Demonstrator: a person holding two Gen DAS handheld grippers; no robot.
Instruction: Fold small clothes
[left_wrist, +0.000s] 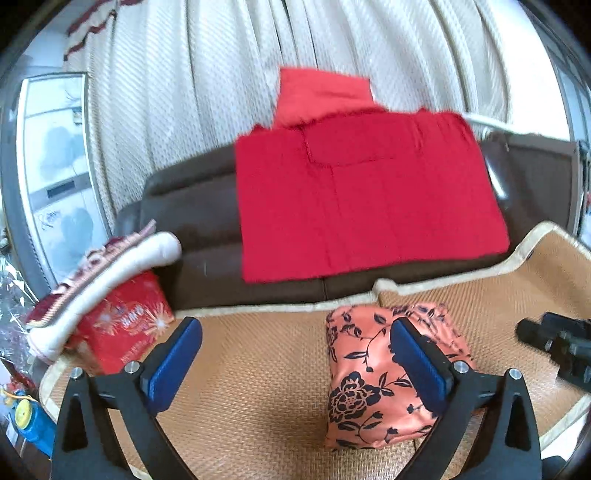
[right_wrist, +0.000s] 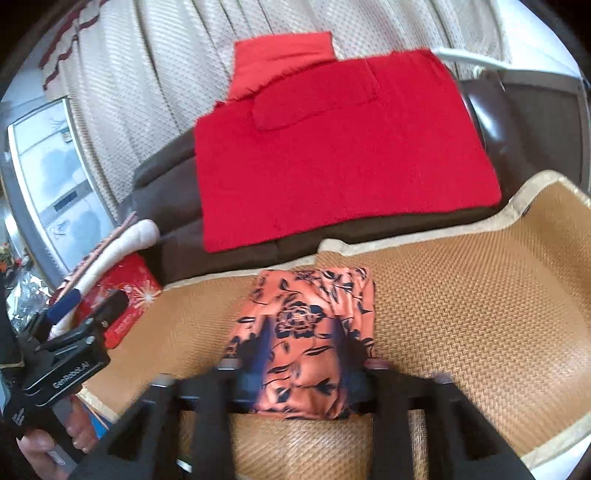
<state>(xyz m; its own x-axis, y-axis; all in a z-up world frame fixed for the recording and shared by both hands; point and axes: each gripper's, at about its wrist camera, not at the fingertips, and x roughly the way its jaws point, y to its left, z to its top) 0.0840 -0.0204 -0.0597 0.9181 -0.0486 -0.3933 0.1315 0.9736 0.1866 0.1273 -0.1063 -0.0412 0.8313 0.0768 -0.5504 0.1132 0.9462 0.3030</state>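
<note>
A folded orange garment with a black flower print lies on the woven mat. My left gripper is open and empty; its right blue pad hangs over the garment's right part. In the right wrist view the garment lies between the blurred fingers of my right gripper, which stands partly open around it; whether the pads touch the cloth is unclear. The left gripper shows at the left edge there, and the right gripper's body at the right edge of the left view.
A red knitted garment lies spread on the dark brown sofa back, with a lighter red cloth behind it. A red printed bag under a rolled white and red blanket sits at the left. Cream curtains hang behind.
</note>
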